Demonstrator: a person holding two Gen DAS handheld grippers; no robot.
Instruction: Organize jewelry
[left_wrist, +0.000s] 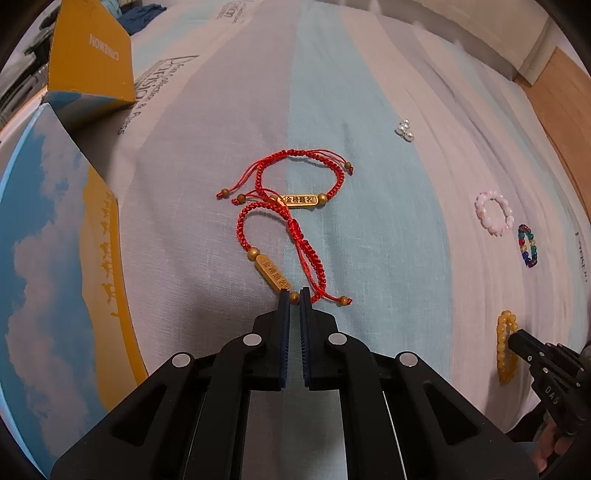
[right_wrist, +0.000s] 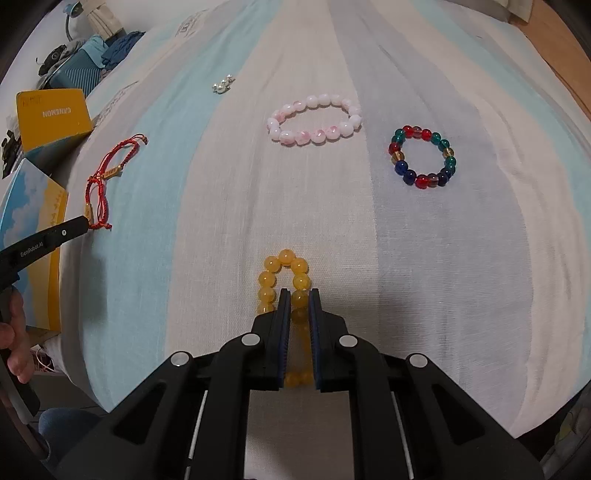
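Two red cord bracelets with gold tags lie on the striped cloth; the far one (left_wrist: 299, 177) and the near one (left_wrist: 280, 251). My left gripper (left_wrist: 294, 295) is shut on a gold bead at the near bracelet's end. My right gripper (right_wrist: 298, 295) is shut on one side of the yellow bead bracelet (right_wrist: 284, 273); it also shows in the left wrist view (left_wrist: 505, 343). A pink bead bracelet (right_wrist: 314, 120), a multicoloured bead bracelet (right_wrist: 423, 157) and a small pearl piece (right_wrist: 222, 85) lie further out.
An open box with a sky-and-yellow print (left_wrist: 55, 258) stands at the left, its yellow lid (left_wrist: 88, 55) behind it. The cloth-covered surface (right_wrist: 443, 258) drops off at the near edge. Clutter (right_wrist: 81, 62) lies at the far left.
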